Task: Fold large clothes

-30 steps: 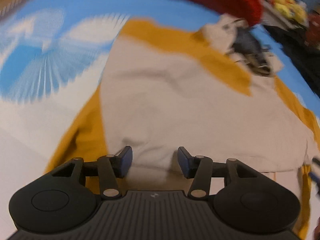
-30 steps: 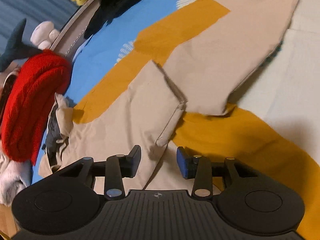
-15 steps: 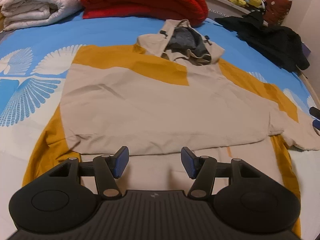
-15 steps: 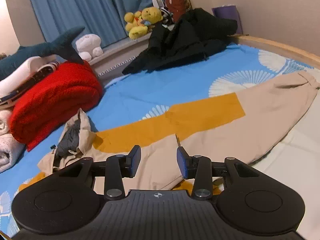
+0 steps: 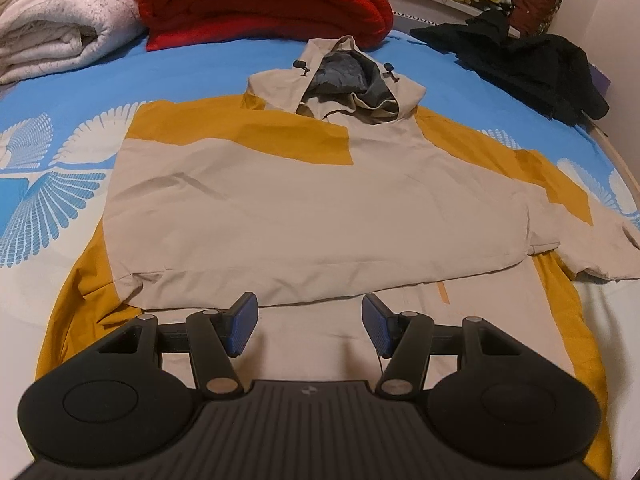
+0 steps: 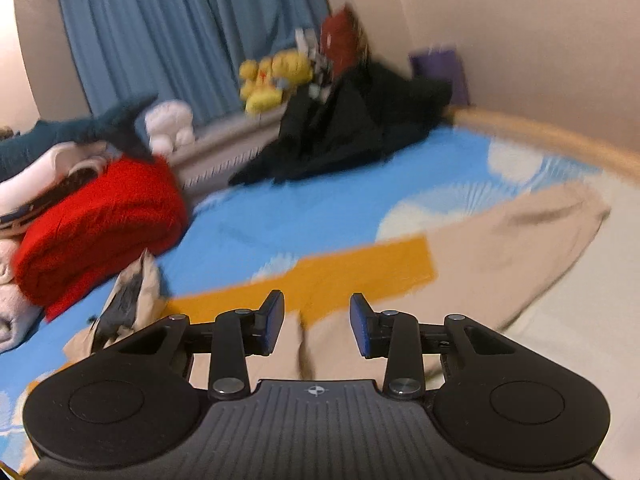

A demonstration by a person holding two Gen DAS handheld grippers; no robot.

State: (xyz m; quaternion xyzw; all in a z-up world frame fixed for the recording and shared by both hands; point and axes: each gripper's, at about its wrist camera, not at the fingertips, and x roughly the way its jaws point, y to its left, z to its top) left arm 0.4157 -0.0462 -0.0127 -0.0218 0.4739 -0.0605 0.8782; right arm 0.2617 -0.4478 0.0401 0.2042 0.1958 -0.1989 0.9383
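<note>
Beige-and-mustard hooded jacket (image 5: 304, 208) flat on the bed (image 5: 192, 68), hood (image 5: 344, 80) at far end, hem near. Left sleeve folded across the body, cuff reaching the right side. Right sleeve (image 6: 500, 248) spread out to the right, not folded yet. Judged roughly a third done: one sleeve in, other sleeve and the body fold left.

Left tongs (image 5: 308, 324) over the near hem, parted fairly wide, nothing between the pads, no contact with cloth visible. Right tongs (image 6: 316, 324) above the jacket near the right shoulder, view blurred, parted about halfway, nothing gripped.

Count:
- 1 jacket in work
- 1 red blanket (image 5: 264, 0), folded, far end
- 1 stack of white bedding (image 5: 52, 24), far left
- 1 black garment (image 5: 532, 68), heaped, far right; likely next in line, judgement only
- yellow plush toys (image 6: 276, 76) on the far ledge, at least 2, exact number unclear
- 1 shark plush (image 6: 92, 128), 1 white plush (image 6: 170, 126)
- 2 tongs, both empty
</note>
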